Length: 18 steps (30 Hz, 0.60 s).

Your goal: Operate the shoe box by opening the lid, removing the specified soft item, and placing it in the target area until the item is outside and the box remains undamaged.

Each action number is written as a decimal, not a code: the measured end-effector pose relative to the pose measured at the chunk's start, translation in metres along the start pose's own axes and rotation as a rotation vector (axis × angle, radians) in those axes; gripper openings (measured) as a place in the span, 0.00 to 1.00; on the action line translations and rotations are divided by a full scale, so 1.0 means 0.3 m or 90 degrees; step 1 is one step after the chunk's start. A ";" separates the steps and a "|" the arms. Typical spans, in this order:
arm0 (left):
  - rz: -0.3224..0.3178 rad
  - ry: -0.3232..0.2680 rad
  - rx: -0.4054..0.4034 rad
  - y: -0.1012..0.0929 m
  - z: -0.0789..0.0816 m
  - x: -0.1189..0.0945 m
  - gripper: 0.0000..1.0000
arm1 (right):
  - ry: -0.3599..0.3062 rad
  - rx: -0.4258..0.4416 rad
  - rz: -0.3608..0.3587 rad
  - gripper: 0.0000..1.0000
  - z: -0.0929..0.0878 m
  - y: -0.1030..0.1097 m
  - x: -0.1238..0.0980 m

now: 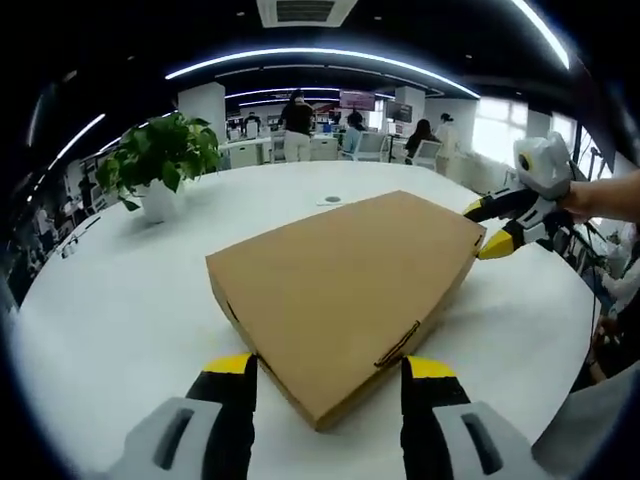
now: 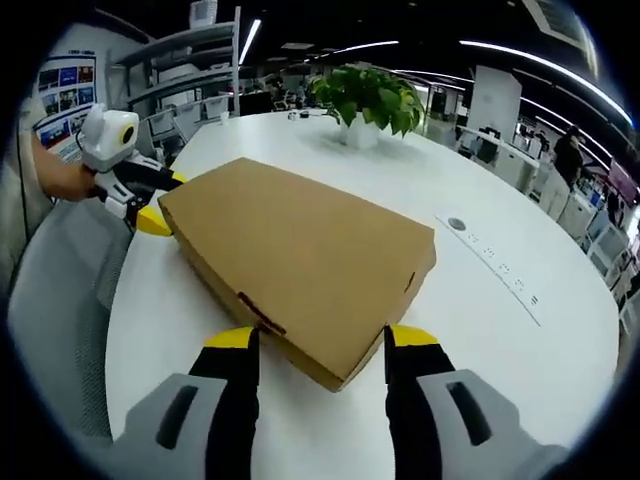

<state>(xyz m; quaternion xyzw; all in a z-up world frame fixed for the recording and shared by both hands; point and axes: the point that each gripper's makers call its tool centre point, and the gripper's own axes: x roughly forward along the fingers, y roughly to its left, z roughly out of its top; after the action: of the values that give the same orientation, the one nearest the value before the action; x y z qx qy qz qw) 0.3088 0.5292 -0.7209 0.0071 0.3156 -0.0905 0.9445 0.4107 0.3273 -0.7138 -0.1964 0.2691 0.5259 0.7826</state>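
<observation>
Two grippers stand at opposite corners of the closed shoe box [image 1: 345, 290], which lies flat on the white round table [image 1: 110, 310] with its lid still down. In the left gripper view we see the left gripper [image 1: 330, 375] at 6 o'clock, its black jaws with yellow tips spread wide, one on each side of the near corner of the box. The tips are just beside the cardboard, but we cannot tell if they touch it. In the same view the right gripper [image 1: 488, 228] comes in at 2 o'clock, held by a person's hand [image 1: 600, 195]. Its yellow tips sit at the far corner of the box, one above the lid edge and one below, and it seems they bracket this corner, though the picture is too small there to be sure of contact.

In the right gripper view the jaws at 6 o'clock are also wide, with the box corner between them. A potted plant [image 1: 160, 160] stands on the table at 10 o'clock in the left gripper view, well apart from the box. A small round port [image 1: 332, 200] is in the tabletop behind the box.
</observation>
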 end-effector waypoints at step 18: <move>-0.051 0.033 0.035 0.053 0.004 0.001 0.56 | -0.016 0.078 -0.036 0.49 0.016 0.053 0.005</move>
<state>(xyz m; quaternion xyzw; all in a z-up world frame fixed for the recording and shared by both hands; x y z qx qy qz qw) 0.3127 0.5446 -0.7207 0.0226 0.3373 -0.1370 0.9311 0.3975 0.3371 -0.7115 -0.1490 0.2854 0.4883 0.8111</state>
